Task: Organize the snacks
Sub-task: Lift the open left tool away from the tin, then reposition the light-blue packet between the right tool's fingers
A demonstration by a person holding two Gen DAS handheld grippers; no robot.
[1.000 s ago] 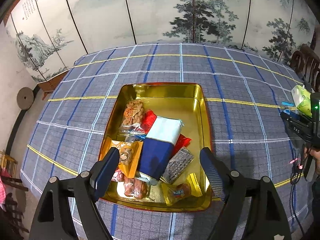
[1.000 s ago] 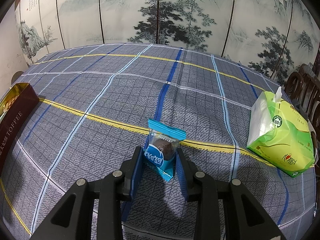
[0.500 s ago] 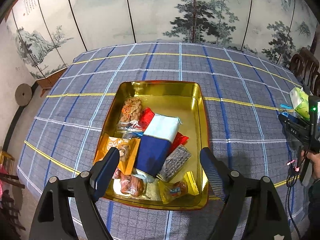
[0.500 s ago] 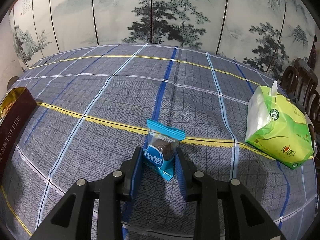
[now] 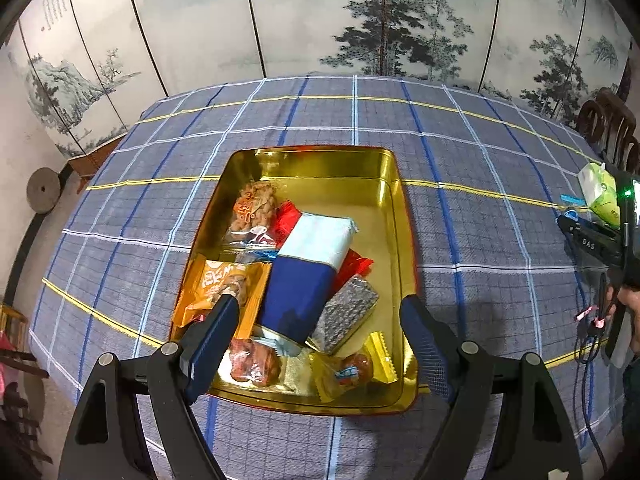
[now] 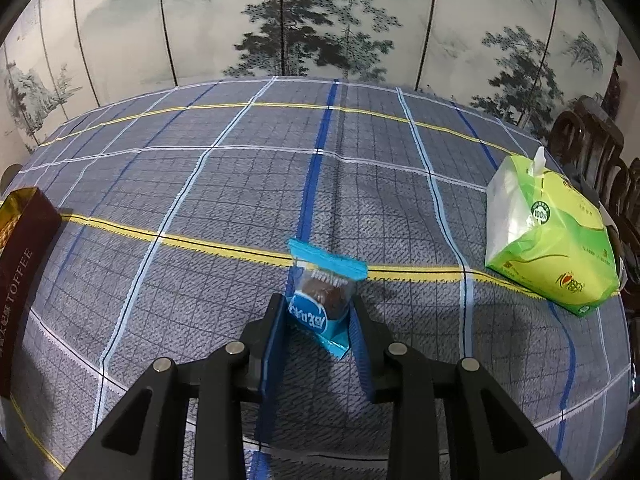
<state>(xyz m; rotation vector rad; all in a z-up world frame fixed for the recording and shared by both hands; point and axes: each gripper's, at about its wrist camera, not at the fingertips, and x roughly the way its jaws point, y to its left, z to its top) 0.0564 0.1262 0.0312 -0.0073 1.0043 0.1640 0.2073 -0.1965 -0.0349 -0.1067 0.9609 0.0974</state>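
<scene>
The left gripper (image 5: 316,320) hangs with fingers spread wide above the gold tin tray (image 5: 394,216) of packaged snacks on the plaid tablecloth (image 5: 480,208). Further right, the right gripper (image 6: 318,326) pinches a blue-wrapped chocolate snack (image 6: 320,300), with a green tissue pack (image 6: 552,240) beyond.

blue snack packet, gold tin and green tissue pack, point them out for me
blue snack packet (image 6: 320,300), right wrist view, on the clear middle over the brown cake
gold tin (image 5: 320,168), left wrist view, on its bare far inner wall
green tissue pack (image 6: 560,248), right wrist view, on its green front face
</scene>
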